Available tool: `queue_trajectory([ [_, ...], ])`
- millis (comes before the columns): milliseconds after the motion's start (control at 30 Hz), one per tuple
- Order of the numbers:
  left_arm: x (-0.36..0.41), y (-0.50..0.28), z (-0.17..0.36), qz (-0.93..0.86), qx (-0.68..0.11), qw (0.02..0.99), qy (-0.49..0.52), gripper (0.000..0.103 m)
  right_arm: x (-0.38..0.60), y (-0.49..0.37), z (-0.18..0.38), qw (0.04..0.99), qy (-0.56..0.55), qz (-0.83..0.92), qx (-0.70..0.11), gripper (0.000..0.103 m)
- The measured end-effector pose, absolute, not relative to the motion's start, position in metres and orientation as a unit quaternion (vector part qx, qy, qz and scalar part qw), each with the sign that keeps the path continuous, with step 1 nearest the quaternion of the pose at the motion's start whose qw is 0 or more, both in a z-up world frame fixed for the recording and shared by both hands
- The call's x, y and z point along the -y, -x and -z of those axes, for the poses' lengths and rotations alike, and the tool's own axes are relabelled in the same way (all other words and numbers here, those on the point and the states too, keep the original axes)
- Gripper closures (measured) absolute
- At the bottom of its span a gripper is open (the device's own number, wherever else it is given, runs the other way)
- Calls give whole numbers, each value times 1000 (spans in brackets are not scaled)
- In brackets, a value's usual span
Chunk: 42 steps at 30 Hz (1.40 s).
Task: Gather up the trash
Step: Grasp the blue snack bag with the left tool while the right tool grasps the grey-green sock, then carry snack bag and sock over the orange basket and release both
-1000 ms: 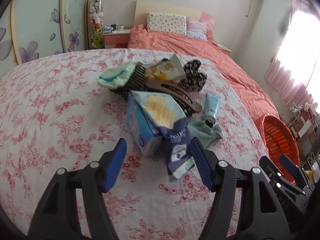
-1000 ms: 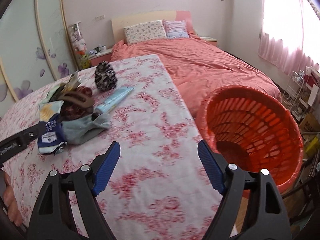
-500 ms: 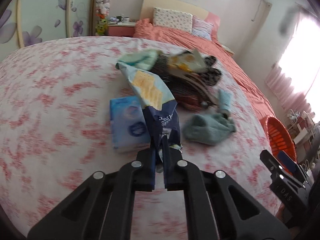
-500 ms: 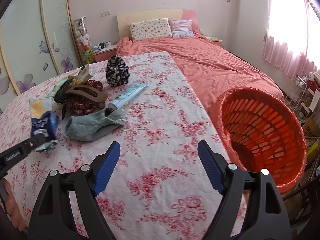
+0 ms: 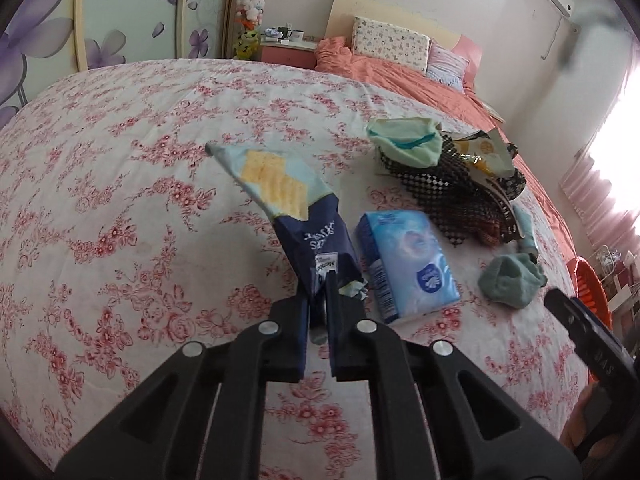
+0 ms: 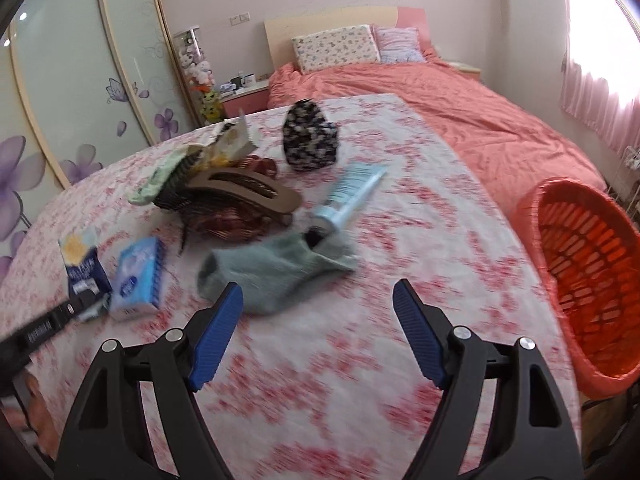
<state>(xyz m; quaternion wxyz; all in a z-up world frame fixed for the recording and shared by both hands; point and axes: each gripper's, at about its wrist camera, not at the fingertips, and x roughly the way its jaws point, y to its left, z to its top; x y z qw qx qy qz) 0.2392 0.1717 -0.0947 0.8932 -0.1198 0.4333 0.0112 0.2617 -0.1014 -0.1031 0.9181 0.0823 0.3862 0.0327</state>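
My left gripper is shut on the dark-blue end of a crumpled blue cracker wrapper, which sticks up and away from the jaws above the floral bedspread. In the right wrist view the same wrapper is held at the far left by the left gripper. My right gripper is open and holds nothing; it hovers just in front of a grey-green sock. An orange slatted basket stands off the bed's right edge.
A blue tissue pack lies right of the wrapper. Beyond it sit a mint sock, a yellow wrapper, a brown hair claw, a pale blue tube and a black floral pouch.
The left gripper closed on the cracker wrapper and drew it left, off the tissue pack. The right gripper swung left from the basket toward the grey-green sock, staying open.
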Motion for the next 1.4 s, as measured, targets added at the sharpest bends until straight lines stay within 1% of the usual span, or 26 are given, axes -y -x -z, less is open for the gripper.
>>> queue_trajectory([
  [33, -173, -239, 96, -11, -435, 892, 120, 94, 98, -266, 104, 917, -83, -32, -390, 26],
  [100, -178, -240, 99, -14, -436, 892, 121, 88, 89, -274, 108, 914, -79, -31, -397, 26],
  [167, -181, -241, 100, -17, -436, 892, 121, 74, 80, -280, 112, 912, -67, -24, -404, 26],
  [200, -182, -242, 99, -18, -436, 892, 123, 71, 78, -283, 114, 911, -62, -21, -408, 25],
  [267, -185, -244, 100, -20, -436, 891, 127, 59, 72, -287, 118, 906, -52, -13, -419, 25],
  [300, -186, -246, 99, -21, -437, 890, 131, 57, 71, -289, 120, 904, -51, -12, -425, 26],
  [333, -187, -247, 99, -22, -437, 889, 134, 52, 71, -290, 121, 902, -52, -11, -428, 31],
  [367, -188, -248, 99, -23, -437, 889, 136, 47, 72, -289, 120, 903, -52, -10, -426, 33],
  [400, -188, -250, 99, -25, -437, 889, 137, 45, 73, -288, 119, 904, -49, -11, -425, 45],
  [433, -188, -252, 99, -27, -437, 889, 138, 42, 72, -288, 118, 904, -44, -11, -425, 54],
  [467, -188, -255, 98, -30, -436, 889, 138, 39, 73, -287, 118, 905, -41, -13, -424, 58],
  [533, -188, -259, 98, -35, -437, 888, 137, 35, 77, -283, 116, 905, -41, -22, -423, 78],
  [567, -188, -261, 98, -39, -437, 888, 136, 34, 79, -281, 115, 905, -42, -27, -423, 82],
  [633, -189, -268, 99, -47, -438, 888, 133, 34, 85, -279, 115, 905, -42, -26, -422, 90],
  [700, -189, -274, 100, -54, -438, 889, 126, 36, 93, -276, 115, 906, -43, -23, -420, 92],
  [767, -188, -280, 100, -52, -437, 890, 119, 50, 101, -274, 115, 908, -41, -11, -417, 92],
  [800, -187, -283, 101, -46, -437, 891, 116, 54, 106, -274, 115, 909, -39, -3, -415, 92],
  [867, -184, -287, 101, -35, -438, 892, 109, 65, 116, -275, 115, 910, -41, 13, -413, 92],
  [933, -180, -288, 101, -21, -438, 893, 97, 70, 128, -279, 115, 909, -45, 32, -413, 92],
  [1133, -174, -287, 104, -21, -429, 901, 66, 70, 134, -283, 118, 906, -50, 34, -419, 92],
  [1400, -181, -288, 105, -17, -427, 900, 84, 70, 141, -282, 119, 904, -64, 27, -422, 91],
])
